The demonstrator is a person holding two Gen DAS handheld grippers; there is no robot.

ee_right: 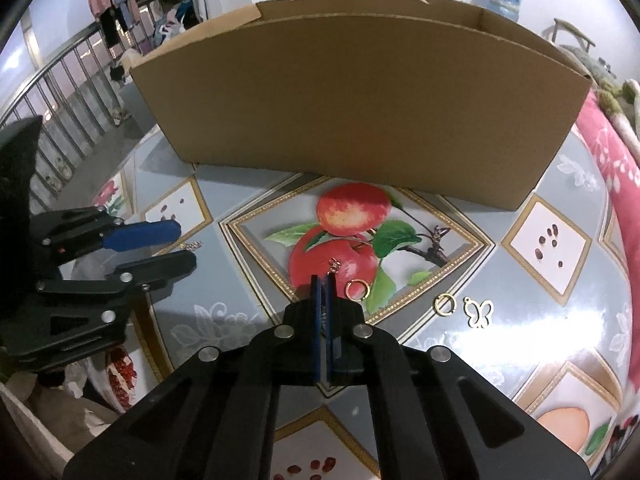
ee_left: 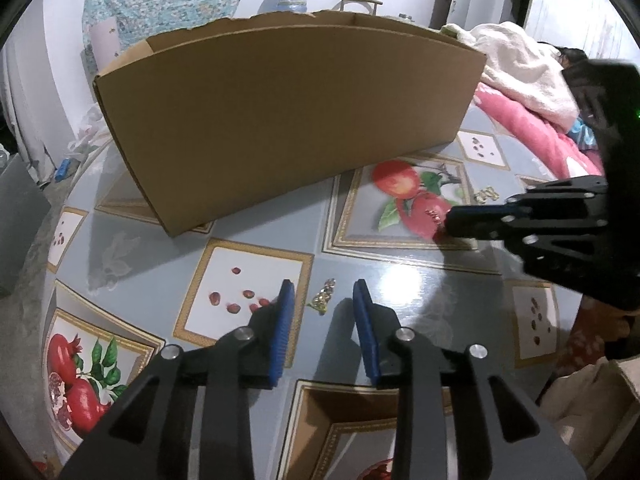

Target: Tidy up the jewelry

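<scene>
Jewelry, small gold pieces, on a fruit-print tablecloth (ee_right: 560,152) before a cardboard box (ee_right: 360,100). Left gripper (ee_left: 324,312): jaws partly apart, a beaded earring (ee_left: 325,295) lying loose between them. Right gripper (ee_right: 323,284): closed on a thin chain earring (ee_right: 333,267). Ring (ee_right: 357,290), second ring (ee_right: 445,304) and butterfly charm (ee_right: 479,313) lie beside it. Likely light, thin, slippery, easily bent; pinch at the edge.

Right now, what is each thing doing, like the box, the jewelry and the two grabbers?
Cardboard box: open on top, upright on the table.
Left gripper: fingers open above a small gold sparkly piece, not pressing it.
Right gripper: fingers shut on a thin gold earring.
Gold ring by the apple picture: lying flat, loose.
Second gold ring: lying flat, loose.
Butterfly charm: lying flat, loose.
</scene>
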